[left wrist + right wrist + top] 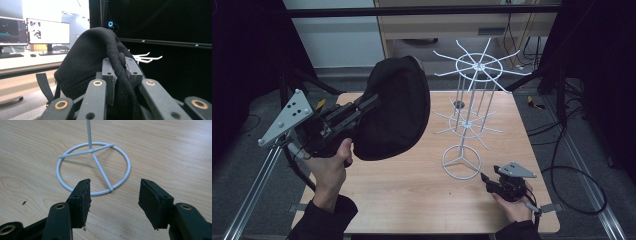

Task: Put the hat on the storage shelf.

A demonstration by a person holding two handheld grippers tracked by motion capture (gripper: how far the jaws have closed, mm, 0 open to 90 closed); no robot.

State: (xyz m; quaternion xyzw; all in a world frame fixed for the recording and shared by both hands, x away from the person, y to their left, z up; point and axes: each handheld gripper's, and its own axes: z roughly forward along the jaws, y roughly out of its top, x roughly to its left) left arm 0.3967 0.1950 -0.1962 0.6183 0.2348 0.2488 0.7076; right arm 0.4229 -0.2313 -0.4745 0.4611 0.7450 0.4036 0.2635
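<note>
A wooden table [412,200] seen from above, with the person's two sleeved forearms entering from the six o'clock edge.

Nearest, at about five o'clock, the right gripper [484,177] rests low on the tabletop in the person's hand. Its jaws stand wide apart with nothing between them, aimed at the ring base of a white wire rack [462,161]. In the right gripper view the base ring [93,167] lies just beyond the pads, not touched.

At about nine o'clock, the left gripper [374,100] is raised above the table, its jaws clamped narrowly on a black cap [394,110]. The left gripper view shows the pads pinching a thick seam of the black fabric [120,67], with the cap's crown bulging beyond them and its adjusting strap hanging loose below. The cap is in the air, left of the rack and near its upper tier.

Farther off, toward twelve o'clock, the rack's upper ring of hooks [479,65] fans outward, with a smaller tier lower down the pole.

The step in hand appears to be carrying the cap to the rack for hanging. The next move likely calls for swinging the cap toward one o'clock, lining an opening or the strap over a hook tip, while the right gripper steadies the light base against tipping.
</note>
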